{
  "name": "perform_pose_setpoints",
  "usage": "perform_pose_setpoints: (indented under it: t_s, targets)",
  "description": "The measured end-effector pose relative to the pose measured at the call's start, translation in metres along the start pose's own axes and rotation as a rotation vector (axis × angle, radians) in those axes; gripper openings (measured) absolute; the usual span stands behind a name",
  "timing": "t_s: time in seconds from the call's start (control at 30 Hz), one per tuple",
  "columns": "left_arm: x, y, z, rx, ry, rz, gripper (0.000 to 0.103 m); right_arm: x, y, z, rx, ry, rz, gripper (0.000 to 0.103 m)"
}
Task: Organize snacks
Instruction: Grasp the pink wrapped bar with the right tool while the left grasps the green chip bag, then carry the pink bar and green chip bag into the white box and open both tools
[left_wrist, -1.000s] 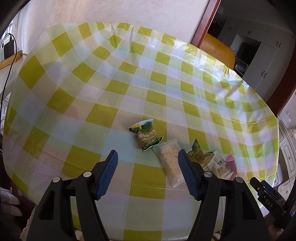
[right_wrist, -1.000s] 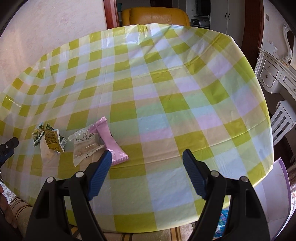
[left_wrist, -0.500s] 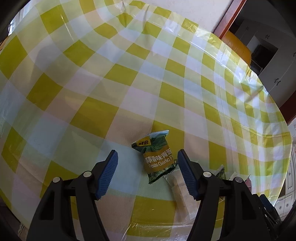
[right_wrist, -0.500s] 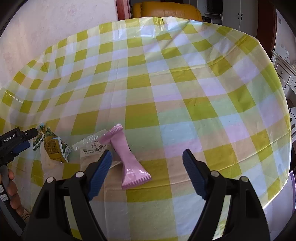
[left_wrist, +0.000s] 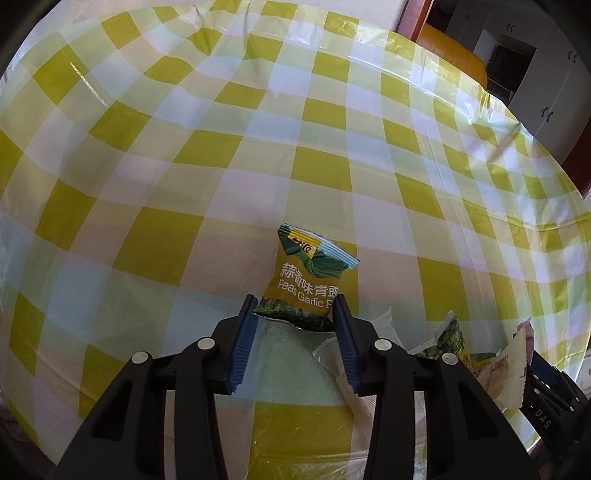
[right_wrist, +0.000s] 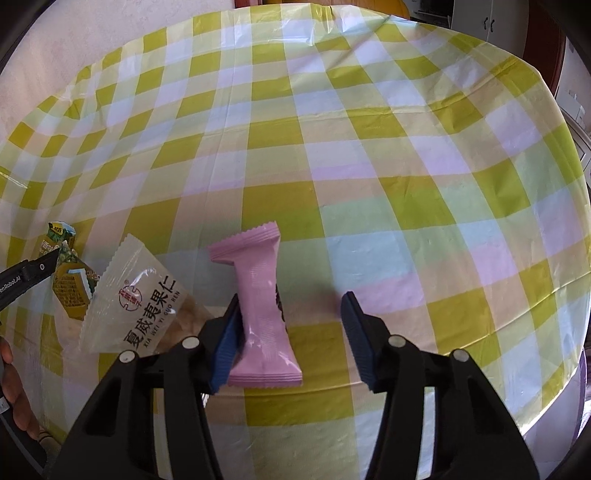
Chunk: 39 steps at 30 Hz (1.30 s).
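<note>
A green and yellow pea packet (left_wrist: 306, 284) lies on the checked tablecloth (left_wrist: 221, 147). My left gripper (left_wrist: 293, 308) straddles the packet's near end. Its jaws are closing, and both blue pads touch the packet's side edges. A pink snack bar (right_wrist: 260, 314) lies lengthwise between the fingers of my right gripper (right_wrist: 290, 310). Those jaws are closing too. The left pad (right_wrist: 225, 339) rests against the bar, while the right pad stands well clear of it.
A clear nut packet (right_wrist: 136, 295) and a second green packet (right_wrist: 72, 288) lie left of the pink bar. A long clear packet (left_wrist: 351, 398) sits under my left gripper's right finger. A hand (right_wrist: 11, 387) shows at the left edge. An orange chair (left_wrist: 454, 55) stands beyond the table.
Both grippers have come down and forward onto the snacks. The left jaws have narrowed around the pea packet, and the right jaws have narrowed around the pink bar.
</note>
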<state>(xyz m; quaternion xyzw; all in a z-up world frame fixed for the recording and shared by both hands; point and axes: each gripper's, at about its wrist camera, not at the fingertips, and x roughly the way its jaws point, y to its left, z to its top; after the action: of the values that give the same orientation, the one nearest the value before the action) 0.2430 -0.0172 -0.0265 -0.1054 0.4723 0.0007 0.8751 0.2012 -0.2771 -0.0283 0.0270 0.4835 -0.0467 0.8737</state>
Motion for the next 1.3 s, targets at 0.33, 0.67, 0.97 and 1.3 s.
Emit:
perform_pose_setpoints:
  t_s: [0.33, 0.67, 0.97, 1.3]
  targets:
    - [-0.008, 0.017, -0.008, -0.063, -0.001, -0.05, 0.026, -0.007, 0.0, -0.008, -0.004, 0.0, 0.023, 0.02]
    - [-0.02, 0.03, -0.025, -0.103, 0.034, -0.095, 0.026, -0.018, -0.003, -0.023, 0.0, 0.024, 0.042, 0.019]
    - [-0.041, 0.035, -0.054, -0.115, 0.096, -0.141, 0.026, -0.033, -0.002, -0.043, -0.014, 0.056, 0.102, 0.019]
    - [-0.079, 0.025, -0.08, -0.081, 0.067, -0.123, 0.026, -0.057, -0.011, -0.06, -0.007, 0.049, 0.158, 0.019]
